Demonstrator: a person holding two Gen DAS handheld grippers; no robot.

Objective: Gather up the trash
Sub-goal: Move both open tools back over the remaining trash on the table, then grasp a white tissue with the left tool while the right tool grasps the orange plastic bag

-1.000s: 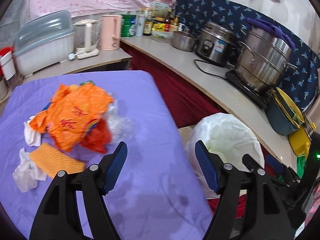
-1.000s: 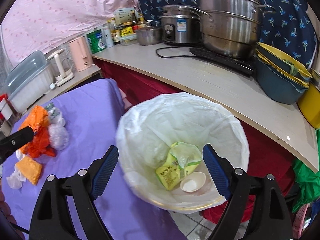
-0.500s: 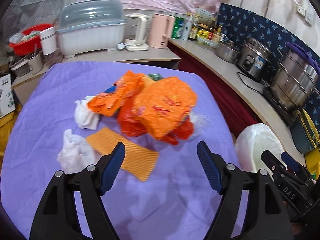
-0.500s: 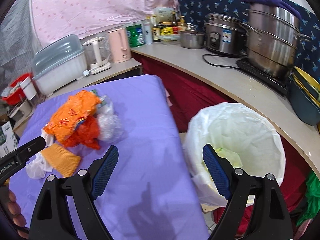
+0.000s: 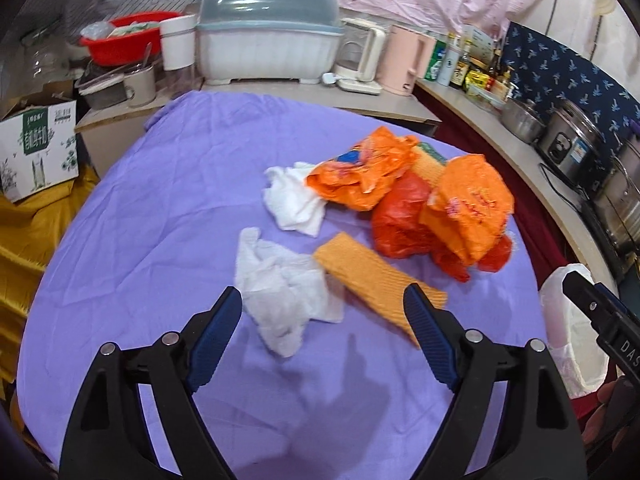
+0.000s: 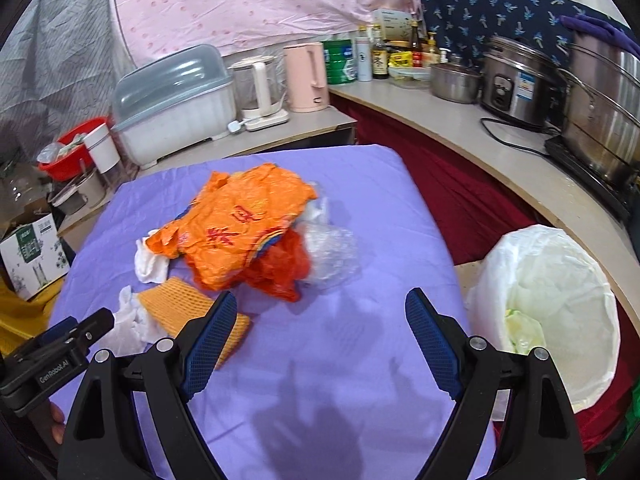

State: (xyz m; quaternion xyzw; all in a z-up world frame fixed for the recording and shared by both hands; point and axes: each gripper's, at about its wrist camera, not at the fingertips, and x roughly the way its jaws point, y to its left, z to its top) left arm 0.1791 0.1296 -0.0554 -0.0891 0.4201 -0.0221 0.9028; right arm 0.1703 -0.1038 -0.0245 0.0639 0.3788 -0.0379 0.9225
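Observation:
A trash pile lies on the purple table (image 5: 140, 240): orange plastic bags (image 5: 468, 204) (image 6: 244, 228), a red bag (image 5: 400, 220), an orange foam net sleeve (image 5: 372, 280) (image 6: 188, 308), two crumpled white tissues (image 5: 284, 296) (image 5: 296, 200) and clear plastic wrap (image 6: 332, 252). My left gripper (image 5: 322, 316) is open and empty, just in front of the near tissue and the sleeve. My right gripper (image 6: 320, 320) is open and empty above the table, near the pile. The white-lined trash bin (image 6: 560, 304) stands off the table's right edge and holds some trash.
A counter runs along the back and right with a dish box (image 5: 268, 36), kettles (image 6: 308, 76), bottles, a rice cooker (image 6: 516, 80) and steel pots (image 6: 600, 112). A cardboard box (image 5: 36, 148) and a red basin (image 5: 124, 36) stand at the left.
Both grippers have swung left from the bin toward the trash pile. The left gripper has come closer to the near tissue and foam sleeve. Both stay open and empty.

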